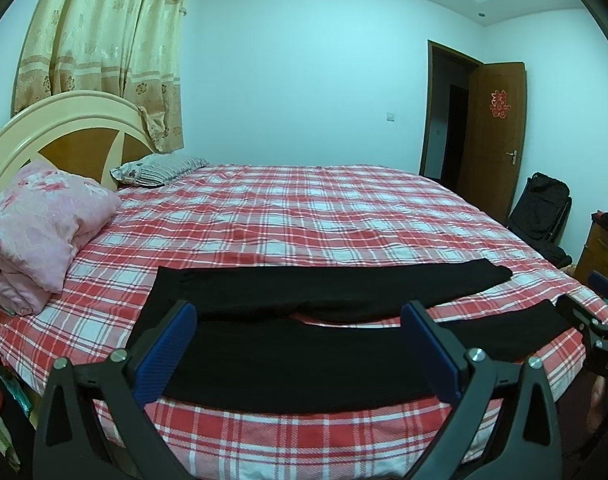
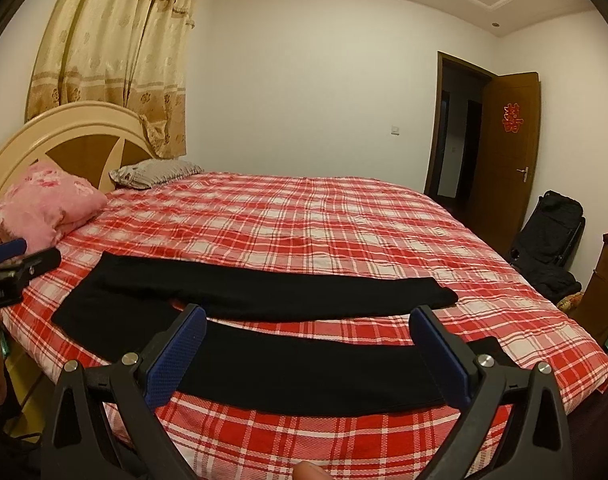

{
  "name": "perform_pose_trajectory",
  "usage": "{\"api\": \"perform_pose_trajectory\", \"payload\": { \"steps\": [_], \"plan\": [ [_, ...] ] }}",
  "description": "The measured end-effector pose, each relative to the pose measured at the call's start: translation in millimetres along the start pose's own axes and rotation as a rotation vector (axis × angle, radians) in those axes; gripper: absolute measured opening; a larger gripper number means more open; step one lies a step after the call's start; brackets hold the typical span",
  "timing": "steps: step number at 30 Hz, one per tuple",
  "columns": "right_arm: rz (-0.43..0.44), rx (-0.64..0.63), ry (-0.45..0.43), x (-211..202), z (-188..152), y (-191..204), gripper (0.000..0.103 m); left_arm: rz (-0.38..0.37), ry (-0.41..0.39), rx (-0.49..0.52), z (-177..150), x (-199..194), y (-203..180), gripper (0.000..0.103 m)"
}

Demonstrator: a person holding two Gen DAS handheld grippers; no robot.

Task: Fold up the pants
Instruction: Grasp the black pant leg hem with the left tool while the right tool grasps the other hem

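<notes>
Black pants (image 1: 304,344) lie flat on the red plaid bed (image 1: 288,216), waist to the left and both legs stretched to the right with a narrow gap between them. My left gripper (image 1: 300,316) hovers open above the near leg close to the waist, nothing between its blue pads. In the right wrist view the same pants (image 2: 264,292) spread across the bed (image 2: 304,216), and my right gripper (image 2: 307,320) stands open over the near leg toward its cuff end. Each gripper shows at the edge of the other's view: the right gripper (image 1: 595,320) and the left gripper (image 2: 12,264).
A folded pink quilt (image 1: 40,232) and a striped pillow (image 1: 160,168) lie by the cream headboard (image 1: 64,128) on the left. A black bag (image 1: 543,216) and a wooden cabinet (image 1: 599,248) stand off the bed's right side, near an open door (image 1: 491,140).
</notes>
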State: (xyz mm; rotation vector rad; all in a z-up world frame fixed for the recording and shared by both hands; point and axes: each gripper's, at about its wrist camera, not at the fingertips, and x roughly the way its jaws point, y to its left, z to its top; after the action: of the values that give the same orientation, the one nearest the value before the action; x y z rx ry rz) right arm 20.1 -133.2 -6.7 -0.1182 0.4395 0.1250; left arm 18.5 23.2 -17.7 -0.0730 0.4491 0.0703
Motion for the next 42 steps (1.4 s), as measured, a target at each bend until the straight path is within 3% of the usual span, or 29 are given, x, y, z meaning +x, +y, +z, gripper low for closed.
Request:
{"api": "perform_pose_trajectory", "payload": {
  "steps": [7, 9, 18, 23, 25, 31, 36, 42],
  "plan": [
    [-0.007, -0.016, 0.071, 42.4, -19.0, -1.6, 0.102, 0.056, -0.009, -0.009, 3.0, 47.3, 48.7, 0.103],
    [-0.009, -0.013, 0.095, 54.9, -24.2, -3.3, 0.102, 0.105, 0.004, 0.003, 4.8, 71.4, 71.0, 0.103],
    [-0.023, 0.014, 0.204, 109.5, -30.1, -31.3, 0.102, 0.3, 0.185, -0.009, 9.4, 199.2, 180.3, 0.103],
    [-0.066, -0.052, 0.239, 134.6, -19.0, -42.7, 0.102, 0.331, 0.27, 0.048, 5.1, 248.7, 198.5, 0.103],
    [-0.075, -0.079, 0.257, 145.8, -14.9, -46.9, 0.102, 0.317, 0.291, 0.039, 5.9, 264.1, 208.3, 0.103],
    [-0.059, -0.105, 0.303, 178.4, -4.9, -58.9, 0.102, 0.232, 0.369, -0.013, 3.5, 304.6, 230.2, 0.078],
    [-0.055, -0.081, 0.325, 205.3, 7.2, -76.5, 0.101, 0.162, 0.413, -0.022, -0.4, 320.7, 233.5, 0.065],
    [-0.072, 0.026, 0.385, 239.4, 19.9, -122.2, 0.083, 0.076, 0.462, -0.083, -5.7, 340.8, 243.2, 0.045]
  ]
}}
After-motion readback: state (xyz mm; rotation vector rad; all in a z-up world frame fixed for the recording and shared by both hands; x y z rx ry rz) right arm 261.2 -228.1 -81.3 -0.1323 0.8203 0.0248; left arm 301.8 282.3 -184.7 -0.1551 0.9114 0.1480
